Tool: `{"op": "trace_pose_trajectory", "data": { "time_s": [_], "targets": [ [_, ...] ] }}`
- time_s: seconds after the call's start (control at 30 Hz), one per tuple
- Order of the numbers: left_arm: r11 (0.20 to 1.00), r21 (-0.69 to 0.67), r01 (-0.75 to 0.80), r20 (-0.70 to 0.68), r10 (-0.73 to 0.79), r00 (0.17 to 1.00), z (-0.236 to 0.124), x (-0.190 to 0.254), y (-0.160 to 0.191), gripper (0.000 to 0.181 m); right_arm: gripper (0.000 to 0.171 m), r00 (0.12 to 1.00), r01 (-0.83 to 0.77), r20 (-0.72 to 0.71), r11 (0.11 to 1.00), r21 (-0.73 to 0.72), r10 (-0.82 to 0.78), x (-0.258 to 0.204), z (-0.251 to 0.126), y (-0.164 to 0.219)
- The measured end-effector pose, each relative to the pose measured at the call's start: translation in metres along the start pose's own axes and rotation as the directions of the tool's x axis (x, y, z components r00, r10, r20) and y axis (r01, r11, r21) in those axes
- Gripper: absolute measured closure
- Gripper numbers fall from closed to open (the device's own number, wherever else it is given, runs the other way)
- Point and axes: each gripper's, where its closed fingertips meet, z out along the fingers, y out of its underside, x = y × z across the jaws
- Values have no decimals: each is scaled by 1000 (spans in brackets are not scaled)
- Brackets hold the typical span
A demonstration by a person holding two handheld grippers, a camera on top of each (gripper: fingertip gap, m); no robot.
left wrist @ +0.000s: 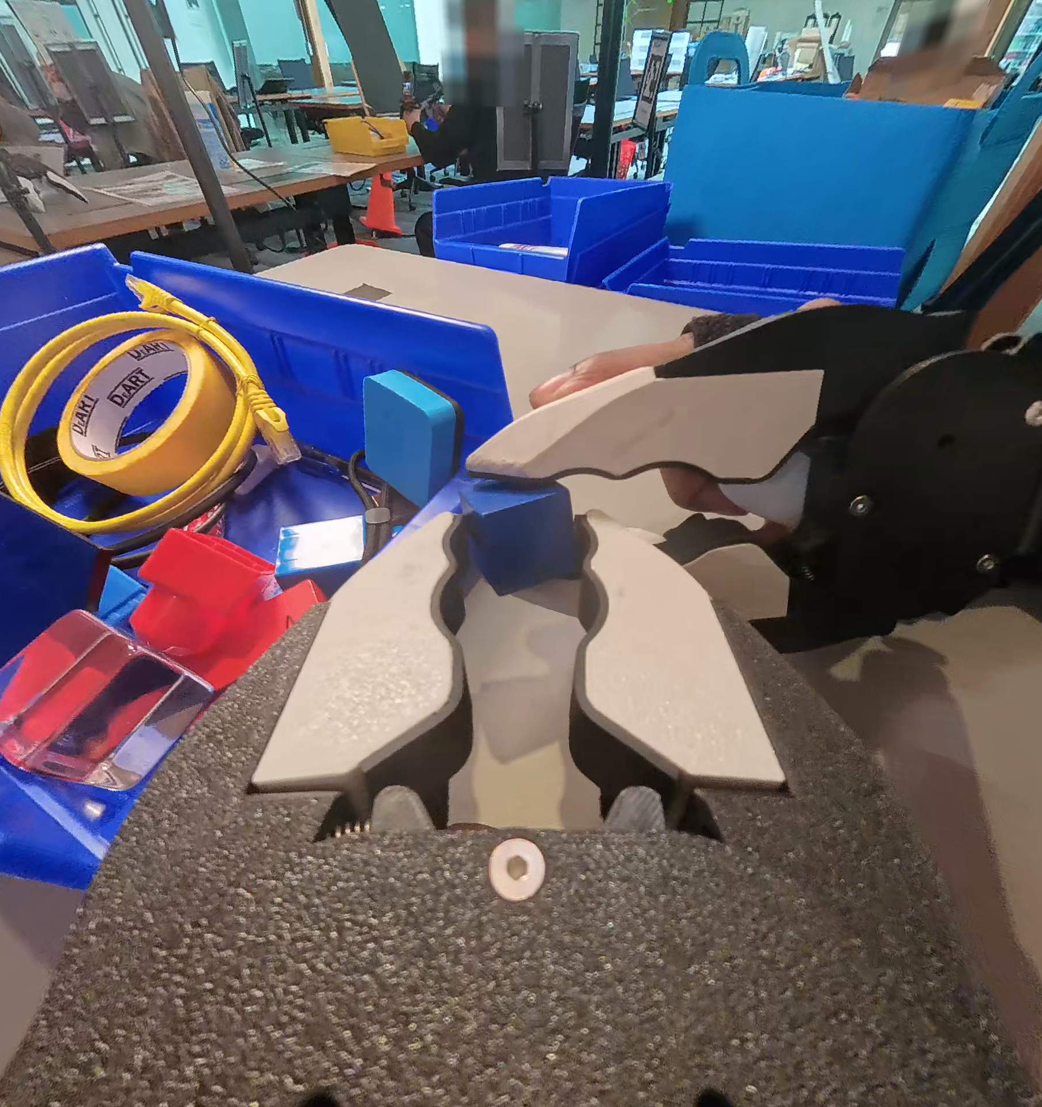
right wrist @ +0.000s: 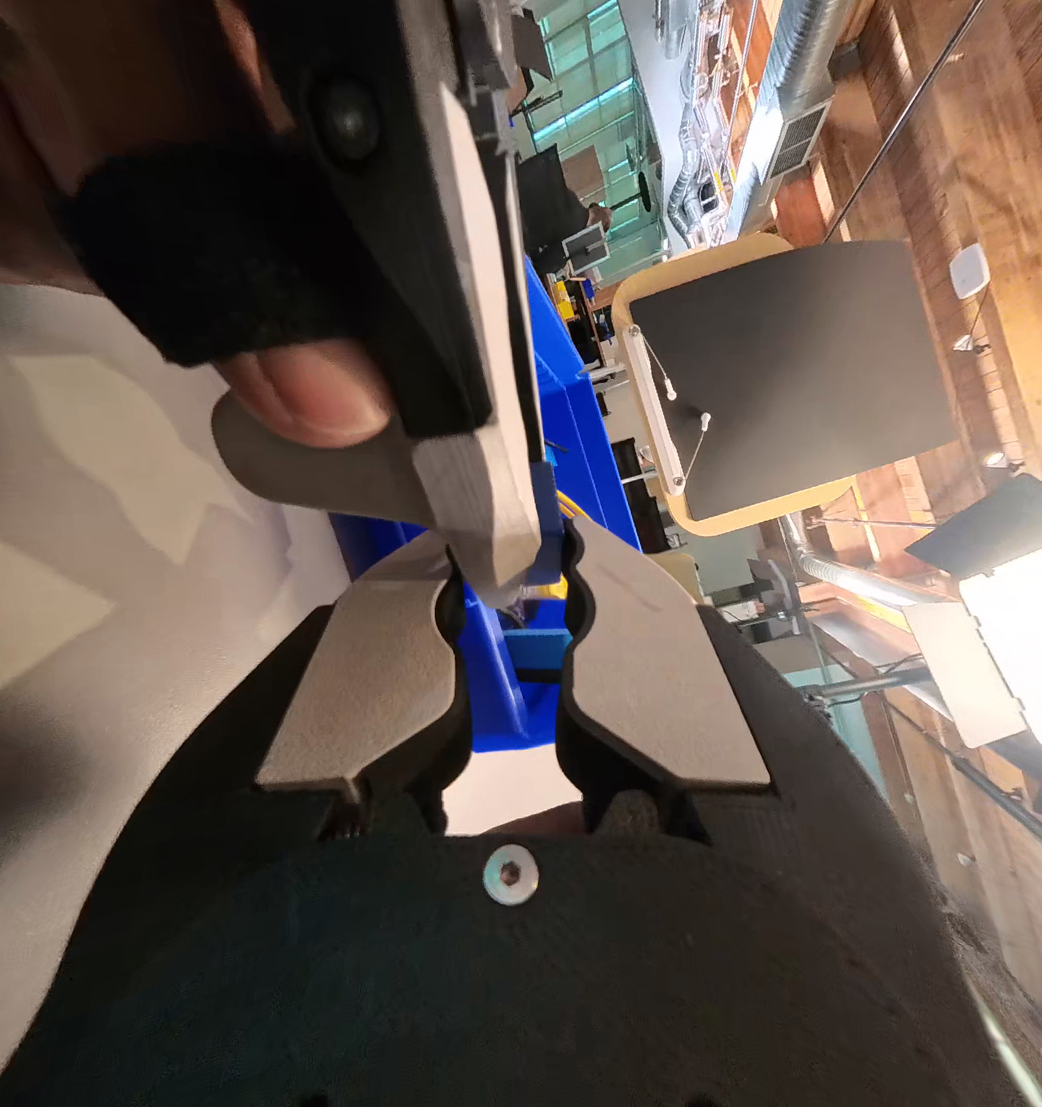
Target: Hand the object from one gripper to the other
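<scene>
Closest to my left wrist camera is the left gripper (left wrist: 521, 539), its 2 grey fingers clenched on a small blue block (left wrist: 521, 536) held at their tips, above the pale grey worktop (left wrist: 566, 311).

Going left to right: a blue bin (left wrist: 326, 341) sits at the left, holding a clear red-tinted block (left wrist: 81, 701), a coiled yellow network cable (left wrist: 21, 419), a roll of yellow tape (left wrist: 165, 413), red plastic pieces (left wrist: 207, 587) and a light blue foam pad (left wrist: 407, 434). Then comes the held block, and to its right the right gripper (left wrist: 506, 473) reaches in sideways, a person's hand (left wrist: 590, 365) on it. 1 of its fingers lies flat on the block's top face; the other is hidden beneath.

From the right wrist camera, only a thin blue edge of the block (right wrist: 545, 521) shows between that gripper's tips, behind the left gripper's finger. I cannot tell whether the right gripper has closed firmly or merely touches.

My judgement: the block looks rigid, light and smooth-sided, probably plastic or painted wood, and not fragile. Its flat faces suit a pinch, though smooth sides could slip. With the left gripper on 2 side faces, top and bottom are the free faces to take.

Printed lettering runs round the inside of the tape roll's core; no other writing is legible.
</scene>
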Motion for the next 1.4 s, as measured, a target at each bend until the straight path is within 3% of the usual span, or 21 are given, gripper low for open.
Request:
{"op": "trace_pose_trajectory", "data": {
  "time_s": [0.17,0.27,0.37,0.5,0.73,0.83,0.97,1.1,1.17,1.27,1.4],
  "targets": [
    [967,106,231,-149,-214,965,-11,-4,-18,146,131,962,-265,100,952,152,252,16,-10,-11],
    [865,183,468,-337,-392,856,-23,-4,-39,146,127,893,-448,154,869,212,423,32,-15,-13],
    [723,253,643,-499,-472,727,-37,-6,-58,147,125,812,-583,188,773,249,552,40,-18,-18],
    [618,303,726,-584,-481,654,-46,-6,-68,147,121,791,-609,172,733,302,587,40,-19,-32],
    [594,333,732,-601,-465,650,-40,4,-69,147,121,813,-564,61,757,331,579,41,-15,-48],
    [610,358,707,-566,-460,684,-35,2,-66,147,135,817,-554,30,771,314,575,42,-11,-44],
    [678,348,647,-522,-433,735,-31,1,-62,148,139,847,-511,23,801,313,531,44,-12,-37],
    [792,310,526,-413,-386,825,-27,-8,-55,126,139,893,-423,-20,852,309,451,53,-16,-24],
    [860,330,389,-293,-298,908,-28,-19,-52,126,140,926,-336,-81,903,269,368,56,-16,-13],
    [954,298,45,-19,-41,999,-27,-33,-44,125,140,962,-206,-145,965,162,230,54,-10,4],
    [930,176,-323,244,277,929,-24,-35,-39,129,140,986,-87,-137,996,36,91,39,-1,13]
  ]
}}
